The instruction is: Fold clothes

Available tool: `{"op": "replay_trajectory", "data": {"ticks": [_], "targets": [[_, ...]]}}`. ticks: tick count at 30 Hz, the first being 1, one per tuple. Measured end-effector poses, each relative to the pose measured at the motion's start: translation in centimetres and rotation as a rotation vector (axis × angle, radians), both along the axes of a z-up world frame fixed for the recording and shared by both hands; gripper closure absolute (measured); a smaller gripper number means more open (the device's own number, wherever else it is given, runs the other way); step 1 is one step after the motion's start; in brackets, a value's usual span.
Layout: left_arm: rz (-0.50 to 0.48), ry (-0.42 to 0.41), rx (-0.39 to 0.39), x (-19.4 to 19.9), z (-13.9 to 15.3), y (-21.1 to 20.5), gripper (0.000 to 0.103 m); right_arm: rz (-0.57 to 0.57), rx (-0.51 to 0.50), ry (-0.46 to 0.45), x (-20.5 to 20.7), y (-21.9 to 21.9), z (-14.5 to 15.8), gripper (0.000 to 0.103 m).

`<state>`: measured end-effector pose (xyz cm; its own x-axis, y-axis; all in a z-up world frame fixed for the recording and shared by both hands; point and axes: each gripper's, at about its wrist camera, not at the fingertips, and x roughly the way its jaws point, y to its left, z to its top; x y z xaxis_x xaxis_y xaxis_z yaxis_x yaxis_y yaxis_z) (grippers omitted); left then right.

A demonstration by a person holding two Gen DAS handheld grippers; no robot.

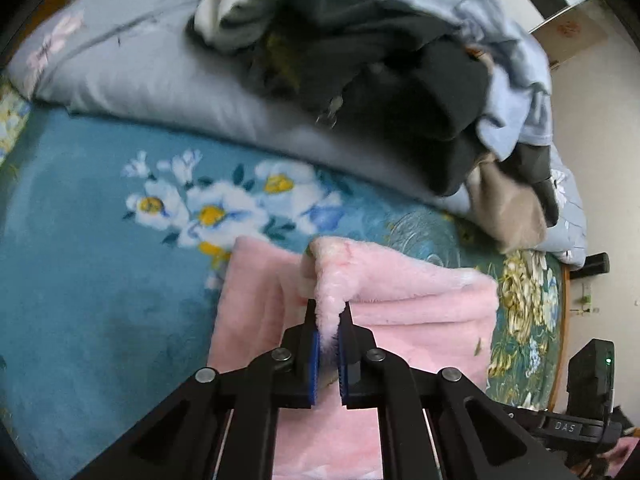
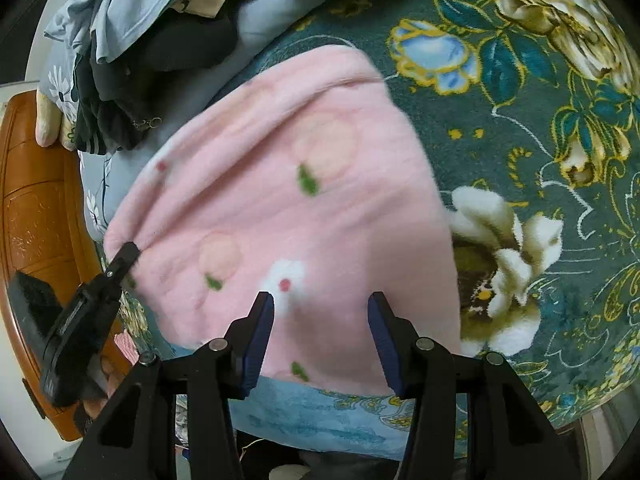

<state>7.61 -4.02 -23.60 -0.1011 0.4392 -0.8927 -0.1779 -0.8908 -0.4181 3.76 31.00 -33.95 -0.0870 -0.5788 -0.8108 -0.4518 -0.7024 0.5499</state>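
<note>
A pink fleece garment (image 1: 404, 312) lies on the bed, with its fuzzy side up in the left wrist view. In the right wrist view the pink garment (image 2: 288, 200) shows a print of peaches and a white flower. My left gripper (image 1: 329, 316) is shut on a raised fold at the garment's edge, and pink fleece sticks up between its blue pads. The left gripper (image 2: 127, 251) also shows in the right wrist view, at the garment's left corner. My right gripper (image 2: 321, 306) hangs open over the garment's near edge, with nothing between its fingers.
A teal floral blanket (image 1: 80, 260) covers the bed. Behind it a grey floral quilt (image 1: 140, 76) carries a pile of dark and light blue clothes (image 1: 380, 60). A wooden bed frame (image 2: 36, 208) runs along the left in the right wrist view.
</note>
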Motion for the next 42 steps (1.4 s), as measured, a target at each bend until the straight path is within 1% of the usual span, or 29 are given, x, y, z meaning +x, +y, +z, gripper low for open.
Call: {"op": "replay_trajectory", "data": {"ticks": [2, 3, 5, 6, 7, 10, 14, 16, 19, 21, 22, 24, 26, 27, 28, 31, 33, 36, 38, 39, 40, 41, 42], "targets": [[0.000, -0.023, 0.035, -0.2, 0.0, 0.0, 0.091, -0.003, -0.002, -0.008, -0.2, -0.1, -0.3, 0.053], [0.001, -0.028, 0.050, -0.2, 0.1, -0.2, 0.085, -0.004, -0.004, -0.012, -0.3, -0.1, -0.5, 0.053], [0.009, -0.045, 0.082, 0.0, 0.3, -0.5, 0.068, -0.003, -0.008, -0.011, -0.3, -0.2, -0.6, 0.053], [0.020, -0.052, 0.086, 0.1, 0.3, -0.9, 0.051, -0.003, -0.010, -0.010, -0.3, -0.2, -0.7, 0.053], [0.033, -0.061, 0.089, 0.3, 0.3, -1.4, 0.042, 0.001, -0.010, -0.010, -0.4, -0.2, -0.7, 0.053], [0.048, -0.111, 0.087, 1.3, -0.7, -3.0, 0.038, 0.006, -0.013, -0.011, -0.6, -0.2, -0.9, 0.053], [0.042, -0.223, 0.098, 2.9, -3.2, -4.2, 0.035, 0.003, -0.018, -0.017, -0.8, 0.0, -1.2, 0.053], [0.051, -0.265, 0.112, 3.4, -4.3, -4.4, 0.031, 0.005, -0.017, -0.022, -0.9, 0.0, -1.4, 0.053], [0.114, -0.323, 0.150, 3.3, -5.9, -4.8, 0.029, 0.019, -0.006, -0.026, -1.2, -0.5, -1.3, 0.053], [0.142, -0.348, 0.161, 3.1, -6.5, -5.0, 0.029, 0.027, -0.003, -0.027, -1.4, -0.7, -1.2, 0.053], [0.140, -0.347, 0.159, 3.0, -6.5, -4.9, 0.029, 0.031, -0.002, -0.025, -1.5, -0.8, -1.1, 0.053], [0.118, -0.334, 0.149, 3.1, -6.2, -4.7, 0.029, 0.034, -0.001, -0.019, -1.6, -1.0, -0.8, 0.053], [0.084, -0.301, 0.128, 3.3, -5.5, -4.1, 0.031, 0.037, 0.000, -0.015, -1.7, -1.1, -0.5, 0.053], [0.066, -0.284, 0.118, 3.5, -5.1, -3.9, 0.041, 0.040, 0.002, -0.013, -1.7, -1.1, -0.4, 0.053], [0.037, -0.270, 0.119, 3.7, -4.6, -3.4, 0.055, 0.042, 0.003, -0.011, -1.7, -1.2, -0.3, 0.053], [-0.059, -0.230, 0.111, 4.1, -3.4, -1.7, 0.055, 0.048, 0.006, -0.016, -1.6, -1.4, -0.2, 0.053], [-0.122, -0.227, 0.066, 3.9, -3.8, -0.6, 0.053, 0.055, 0.007, -0.020, -1.6, -1.6, -0.2, 0.053], [-0.124, -0.249, 0.064, 3.4, -4.8, -0.1, 0.052, 0.067, 0.010, -0.021, -1.6, -2.0, 0.0, 0.053], [-0.089, -0.274, 0.085, 2.8, -5.2, -0.3, 0.052, 0.070, 0.009, -0.017, -1.7, -2.1, 0.3, 0.053], [-0.072, -0.284, 0.092, 2.6, -5.4, -0.4, 0.054, 0.072, 0.011, -0.015, -2.0, -2.3, 0.5, 0.053], [-0.054, -0.280, 0.088, 2.5, -5.3, -0.4, 0.057, 0.073, 0.013, -0.012, -2.2, -2.4, 0.7, 0.053], [-0.045, -0.268, 0.083, 2.5, -5.1, -0.4, 0.063, 0.075, 0.016, -0.010, -2.4, -2.5, 0.8, 0.053], [-0.041, -0.256, 0.085, 2.6, -4.8, -0.4, 0.078, 0.076, 0.018, -0.010, -2.2, -2.9, 0.8, 0.053]]}}
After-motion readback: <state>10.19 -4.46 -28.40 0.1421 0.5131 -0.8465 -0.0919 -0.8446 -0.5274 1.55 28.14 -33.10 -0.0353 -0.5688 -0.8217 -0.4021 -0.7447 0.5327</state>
